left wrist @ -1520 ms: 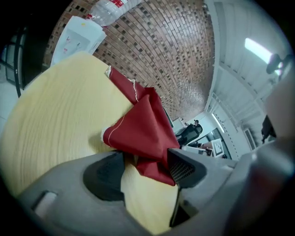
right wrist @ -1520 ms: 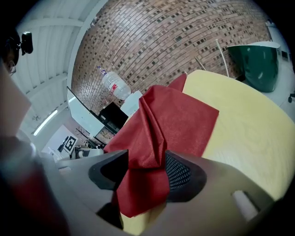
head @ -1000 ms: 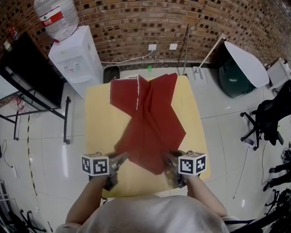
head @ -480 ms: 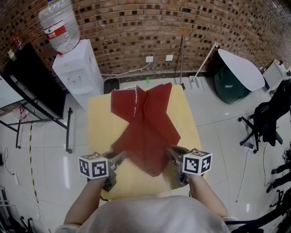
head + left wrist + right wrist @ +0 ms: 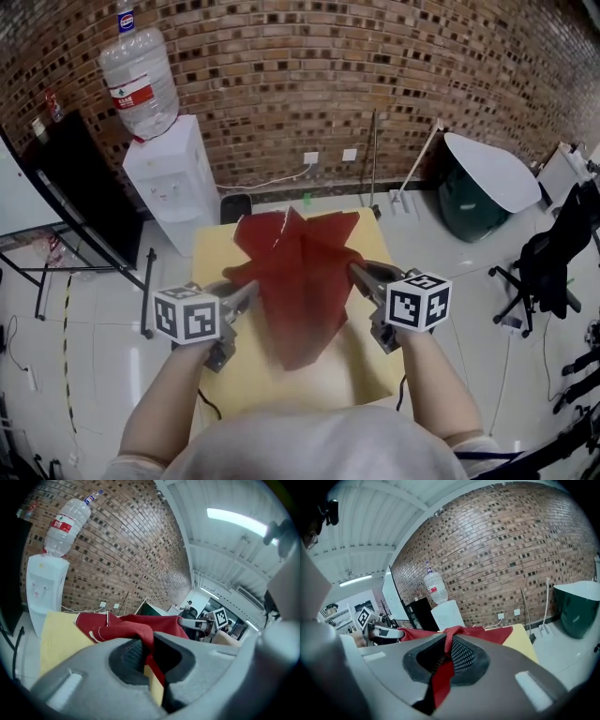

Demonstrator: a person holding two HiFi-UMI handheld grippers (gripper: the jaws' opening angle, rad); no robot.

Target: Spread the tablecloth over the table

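Observation:
A red tablecloth (image 5: 300, 281) lies bunched along the middle of the yellow table (image 5: 244, 375); its near part hangs lifted, its far end rests on the tabletop. My left gripper (image 5: 251, 289) is shut on the cloth's left near edge, my right gripper (image 5: 356, 270) on its right near edge, both raised above the table. In the left gripper view red cloth (image 5: 136, 625) is pinched between the pads of the left gripper (image 5: 146, 656). In the right gripper view a red fold (image 5: 483, 632) runs out of the shut jaws of the right gripper (image 5: 447, 651).
A white water dispenser (image 5: 173, 178) with a bottle (image 5: 141, 80) stands beyond the table's far left corner, a black cabinet (image 5: 75, 187) to its left. A green and white tub (image 5: 487, 178) and an office chair (image 5: 553, 253) are at the right. A brick wall closes the back.
Both grippers have risen with the cloth's near edges in them. The near part of the cloth has lifted off the table and bunched narrower.

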